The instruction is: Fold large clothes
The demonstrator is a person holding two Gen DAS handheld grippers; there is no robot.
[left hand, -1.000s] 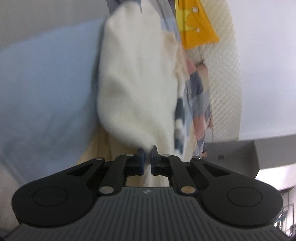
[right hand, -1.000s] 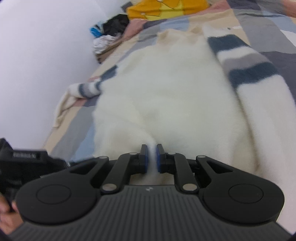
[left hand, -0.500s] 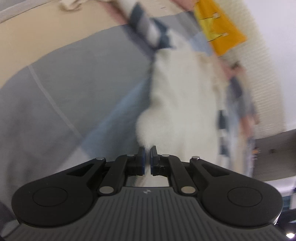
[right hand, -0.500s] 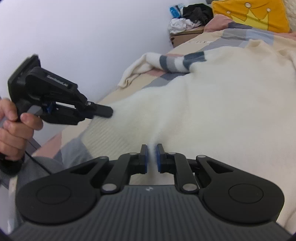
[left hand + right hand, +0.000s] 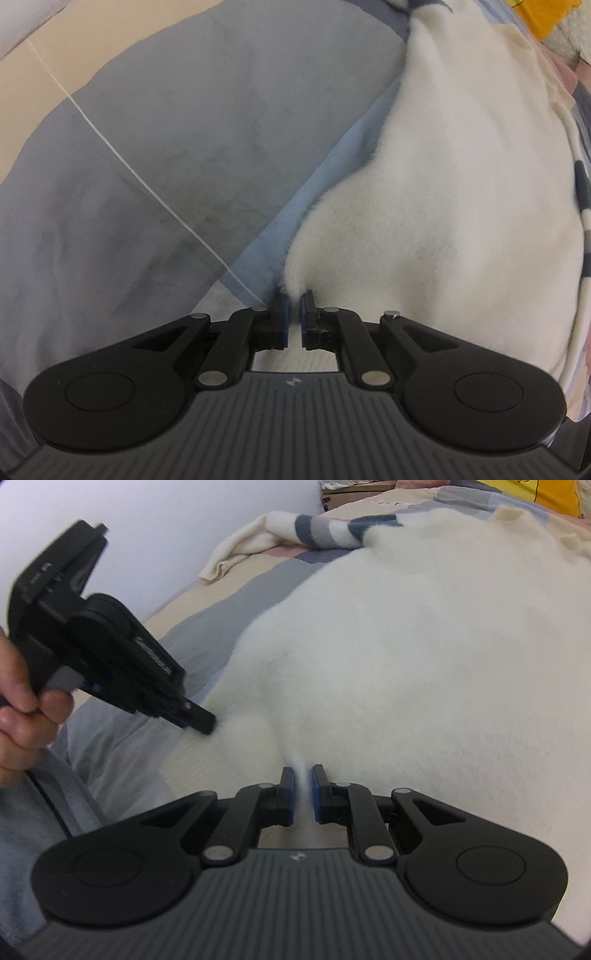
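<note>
Sweater (image 5: 424,646) hem, cream and fluffy, sits pinched between our right gripper's (image 5: 303,775) blue pads; our left gripper (image 5: 294,301) nips the corner beside it; the body sprawls over the grey-and-blue patchwork bedcover (image 5: 166,147); a striped sleeve (image 5: 325,526) trails toward the wall (image 5: 147,524).

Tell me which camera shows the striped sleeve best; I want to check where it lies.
The right wrist view: the striped sleeve lies stretched across the bedspread beyond the white sweater, cuff to shoulder. The left wrist view catches only a sliver of the sleeve's stripes at its top edge.
</note>
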